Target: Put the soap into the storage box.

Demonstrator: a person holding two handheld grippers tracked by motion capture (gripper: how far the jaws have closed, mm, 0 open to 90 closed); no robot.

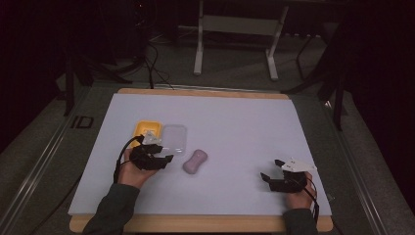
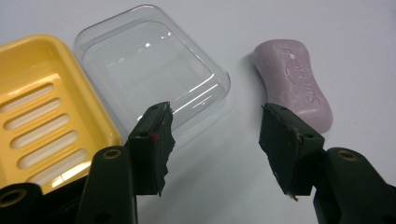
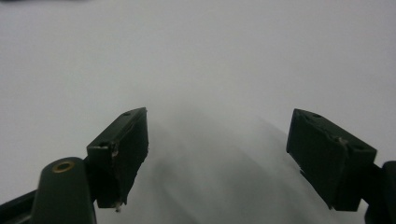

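Left gripper (image 2: 215,140) jaws parted, empty, hovering between clear lid (image 2: 154,70) and purple soap bar (image 2: 294,81); right gripper (image 3: 217,154) spread, idle. Risk: slick soap slips or lid gets knocked against yellow soap dish (image 2: 42,107).

Black left gripper (image 1: 164,159), brass-ringed screw holes, black cable; right gripper (image 1: 271,169), grey plate; dark green sleeves (image 1: 113,210)

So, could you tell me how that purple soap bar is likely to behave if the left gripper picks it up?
The soap bar looks solid and stiff, so it probably won't flex. Its rounded, smooth edges and narrowed middle suggest it could slip unless gripped across that waist. Lying flat on the white table, it seems unlikely to roll, though a push would probably slide it.
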